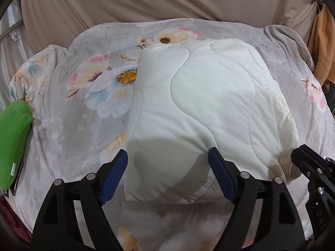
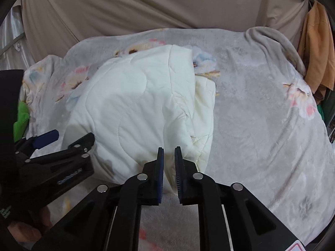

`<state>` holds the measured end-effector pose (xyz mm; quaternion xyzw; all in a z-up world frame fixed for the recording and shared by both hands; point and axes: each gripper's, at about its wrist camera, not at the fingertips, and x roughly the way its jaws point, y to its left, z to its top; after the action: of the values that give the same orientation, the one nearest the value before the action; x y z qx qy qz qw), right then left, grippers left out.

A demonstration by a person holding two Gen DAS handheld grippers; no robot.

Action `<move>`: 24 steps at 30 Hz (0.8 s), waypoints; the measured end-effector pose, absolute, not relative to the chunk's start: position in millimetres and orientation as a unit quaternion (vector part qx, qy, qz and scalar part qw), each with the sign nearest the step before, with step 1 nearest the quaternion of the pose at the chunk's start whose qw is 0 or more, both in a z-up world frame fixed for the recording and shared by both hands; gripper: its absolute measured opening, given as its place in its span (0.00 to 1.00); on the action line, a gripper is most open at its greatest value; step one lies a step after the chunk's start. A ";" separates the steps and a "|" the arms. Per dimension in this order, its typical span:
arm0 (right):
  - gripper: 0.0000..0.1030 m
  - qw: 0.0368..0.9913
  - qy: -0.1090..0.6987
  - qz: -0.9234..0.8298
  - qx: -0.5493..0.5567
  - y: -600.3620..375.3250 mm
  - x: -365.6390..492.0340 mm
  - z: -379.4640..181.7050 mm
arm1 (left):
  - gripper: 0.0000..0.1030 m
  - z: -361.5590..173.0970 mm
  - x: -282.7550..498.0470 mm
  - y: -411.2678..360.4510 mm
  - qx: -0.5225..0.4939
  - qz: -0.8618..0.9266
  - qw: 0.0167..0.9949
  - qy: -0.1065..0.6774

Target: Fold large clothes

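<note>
A white quilted garment [image 1: 199,108] lies folded into a long bundle on the flowered grey blanket [image 1: 69,113]. It also shows in the right wrist view [image 2: 136,108]. My left gripper [image 1: 168,156] is open, its blue-padded fingers spread over the garment's near edge. In the right wrist view the left gripper [image 2: 69,138] is at the garment's near left corner. My right gripper [image 2: 169,152] has its jaws nearly closed with a narrow gap, at the garment's near right corner; whether cloth is pinched I cannot tell. It shows at the right edge of the left wrist view [image 1: 305,154].
A green cloth item [image 1: 12,144] lies at the blanket's left edge. An orange garment [image 2: 316,62] hangs at the far right. A beige curtain [image 2: 157,4] hangs behind the bed. The blanket [image 2: 261,125] spreads to the right of the garment.
</note>
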<state>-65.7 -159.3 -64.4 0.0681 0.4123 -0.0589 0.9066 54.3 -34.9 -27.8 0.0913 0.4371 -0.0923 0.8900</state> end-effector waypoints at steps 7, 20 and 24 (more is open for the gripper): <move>0.21 0.902 0.421 -0.050 0.077 -156.9 -69.5 -69.0 | 0.77 -27.4 48.7 -37.8 0.091 -0.081 0.895 0.429; 0.28 0.898 0.429 -0.057 0.071 -156.8 -80.9 -81.0 | 0.77 -36.1 27.5 -36.0 0.084 -0.087 0.892 0.435; 0.29 0.897 0.432 -0.056 0.071 -150.1 -88.6 -83.1 | 0.77 -39.6 17.3 -28.3 0.084 -0.088 0.889 0.442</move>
<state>-88.6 -150.1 -83.1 0.0705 0.4321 -0.0561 0.8973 17.3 -28.3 -39.6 0.0845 0.4418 -0.0881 0.8888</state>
